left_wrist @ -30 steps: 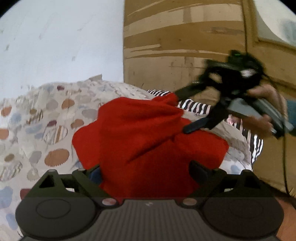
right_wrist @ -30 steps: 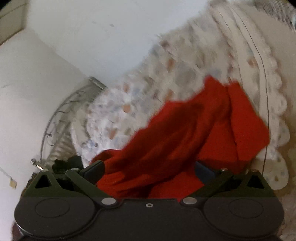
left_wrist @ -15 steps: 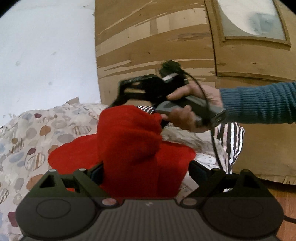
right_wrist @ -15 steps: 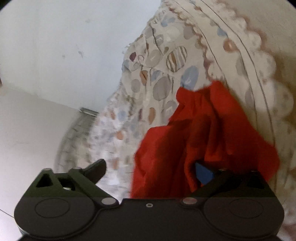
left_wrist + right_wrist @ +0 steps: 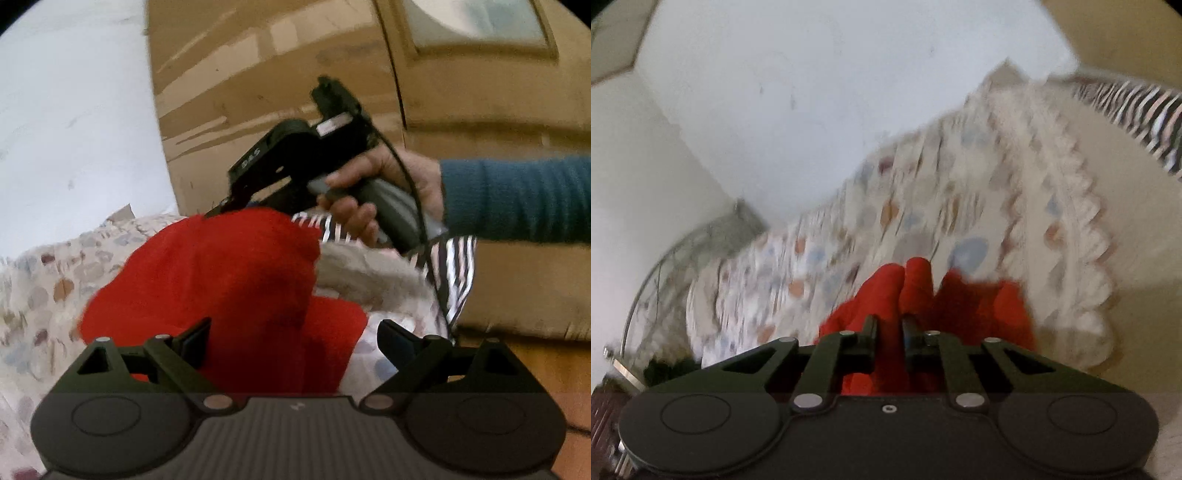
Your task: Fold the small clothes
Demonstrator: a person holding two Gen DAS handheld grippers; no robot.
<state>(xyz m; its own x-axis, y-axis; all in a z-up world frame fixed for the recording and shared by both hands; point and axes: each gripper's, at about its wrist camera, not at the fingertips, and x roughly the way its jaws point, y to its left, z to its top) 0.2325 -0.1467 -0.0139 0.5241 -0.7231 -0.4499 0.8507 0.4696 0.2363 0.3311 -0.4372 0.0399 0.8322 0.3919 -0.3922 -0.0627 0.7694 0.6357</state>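
A small red garment (image 5: pixel 229 280) lies bunched on a patterned bedspread (image 5: pixel 40 288). In the left wrist view my left gripper (image 5: pixel 295 338) is open, its fingers on either side of the near part of the red cloth. My right gripper (image 5: pixel 221 210) shows there at the garment's far top edge, held by a hand in a teal sleeve. In the right wrist view my right gripper (image 5: pixel 889 325) is shut on a fold of the red garment (image 5: pixel 905 284), which bunches up between the fingers.
A black-and-white striped cloth (image 5: pixel 458 266) lies at the bed's right end, also in the right wrist view (image 5: pixel 1130 107). A wooden door or wardrobe (image 5: pixel 295 74) stands behind. A white wall (image 5: pixel 812 92) and a wire rack (image 5: pixel 665 266) are at the left.
My right gripper has closed on a fold of the red garment; it was open half a second ago. The cloth has bunched up and the right hand has moved in over the garment.
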